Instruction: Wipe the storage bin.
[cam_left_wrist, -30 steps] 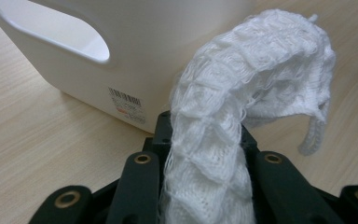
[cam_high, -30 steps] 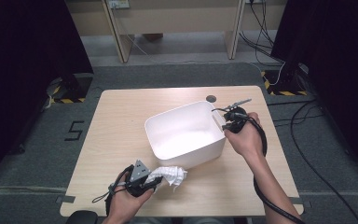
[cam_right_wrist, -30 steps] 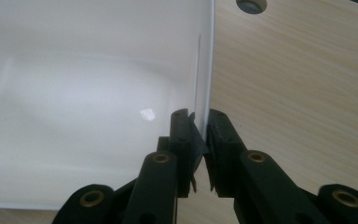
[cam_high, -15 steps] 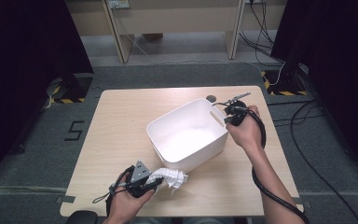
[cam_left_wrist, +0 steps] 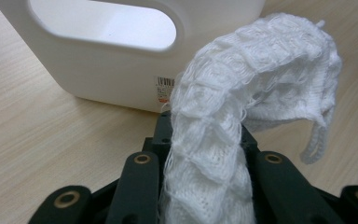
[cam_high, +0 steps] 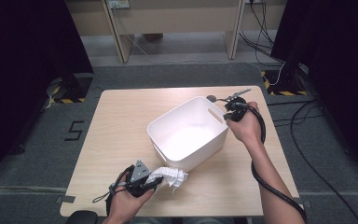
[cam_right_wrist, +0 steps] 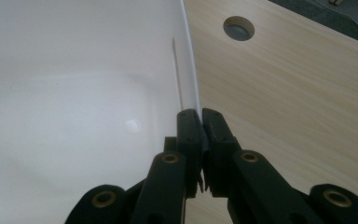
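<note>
Bench (cam_high: 121,121): left half bare, open room there; near edge just below the left hand-held gripper (cam_high: 154,183). White plastic bin (cam_high: 186,135) sits right of centre, its near corner just beside the white knitted cloth (cam_high: 170,176). Left hand-held gripper is clamped on the cloth; its own view shows the bin's handle slot and barcode label (cam_left_wrist: 165,88). Right hand-held gripper (cam_right_wrist: 200,116) pinches the bin's far rim, jaws just eased slightly; its view shows a bench hole (cam_right_wrist: 238,28).

Smooth white plastic bin (cam_high: 186,135), open-knit white cloth (cam_left_wrist: 242,107), matt wood-grain table (cam_high: 121,121).
</note>
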